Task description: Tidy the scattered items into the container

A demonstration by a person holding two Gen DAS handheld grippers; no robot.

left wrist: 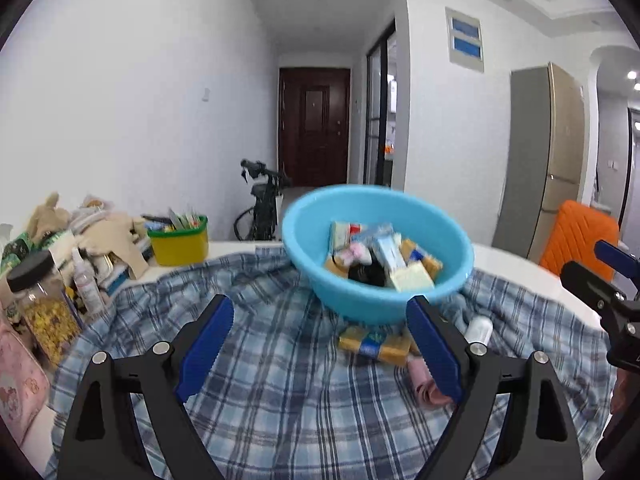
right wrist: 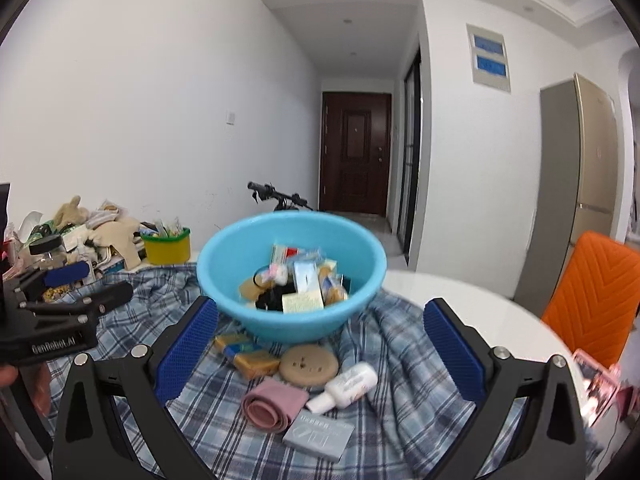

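A light blue basin (left wrist: 352,304) (right wrist: 240,312) with several small items in it sits on a blue plaid cloth (left wrist: 280,380) (right wrist: 400,360). In front of it lie a yellow and blue packet (right wrist: 246,354) (left wrist: 374,344), a round tan disc (right wrist: 308,364), a white bottle (right wrist: 348,386) (left wrist: 478,328), a pink roll (right wrist: 274,404) (left wrist: 426,380) and a grey box (right wrist: 320,436). My left gripper (left wrist: 320,344) is open over the cloth, left of these items. My right gripper (right wrist: 320,348) is open above them, holding nothing.
Clutter crowds the table's left: a yellow tub (left wrist: 180,240) (right wrist: 167,246), plush toys (left wrist: 96,220), a jar (left wrist: 44,304) and a spray bottle (left wrist: 88,284). An orange chair (right wrist: 596,300) (left wrist: 576,236) stands right. A pink object (right wrist: 600,384) lies at the table's right edge.
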